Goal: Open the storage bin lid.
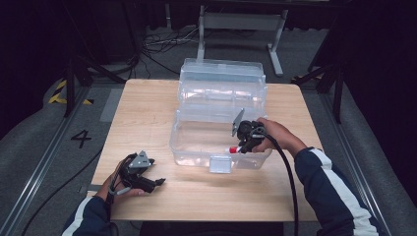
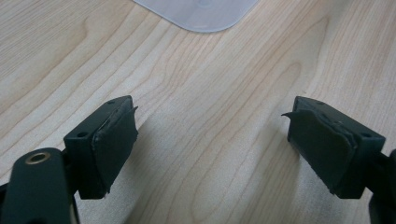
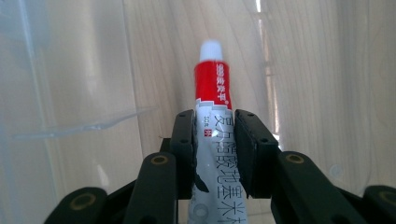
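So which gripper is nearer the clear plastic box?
Right. The right gripper reaches inside the clear plastic box, shut on a red-and-white ointment tube. The left gripper rests open on the table, in front of the box and to its left.

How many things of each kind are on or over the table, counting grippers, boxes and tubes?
Grippers: 2, the left gripper open over the table, the right gripper shut on the tube
Clear plastic boxes: 1, the box with its lid open
Tubes: 1, the red and white tube
Total: 4
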